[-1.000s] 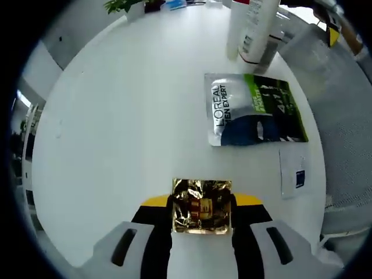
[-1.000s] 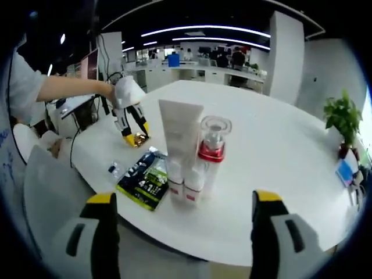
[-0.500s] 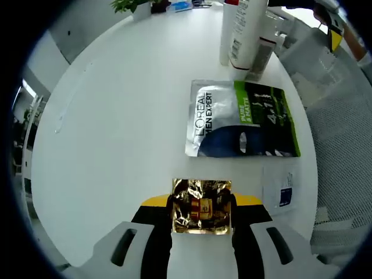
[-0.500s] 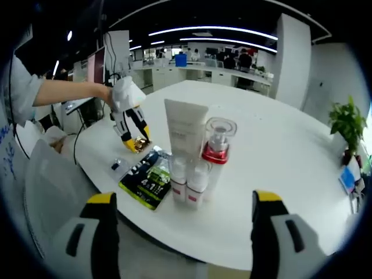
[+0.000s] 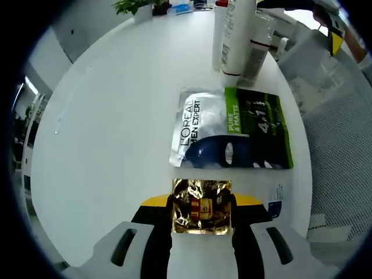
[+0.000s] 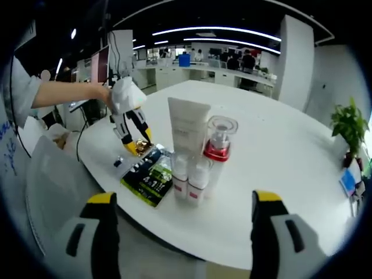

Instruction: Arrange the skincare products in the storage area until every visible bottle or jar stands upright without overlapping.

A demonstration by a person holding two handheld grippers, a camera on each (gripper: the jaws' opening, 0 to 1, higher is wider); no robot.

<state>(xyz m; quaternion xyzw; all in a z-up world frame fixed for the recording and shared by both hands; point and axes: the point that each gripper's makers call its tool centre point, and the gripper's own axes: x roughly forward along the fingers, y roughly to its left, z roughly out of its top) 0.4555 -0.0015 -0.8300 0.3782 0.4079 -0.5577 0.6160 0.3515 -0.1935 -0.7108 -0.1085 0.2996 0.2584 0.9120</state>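
The left gripper [image 5: 201, 216] pinches a crinkly gold packet [image 5: 201, 206]. The right gripper [image 6: 185, 232] is wide open near the upright white tube [image 6: 187, 133].

The left gripper view looks steeply down onto the white surface [image 5: 116, 133] from close above, its own tongs [image 5: 201, 212] rising at the bottom edge. It faces across the flat sachet [image 5: 232, 129] toward the standing bottles [image 5: 235, 35] at the far side. The right gripper view sits lower and farther back, off the surface's [image 6: 279, 168] near rim, looking level across it into the office. Both views share the sachet [image 6: 148, 177] and the bottles [image 6: 197, 151]; the right gripper view also takes in the left tongs [image 6: 138, 142].
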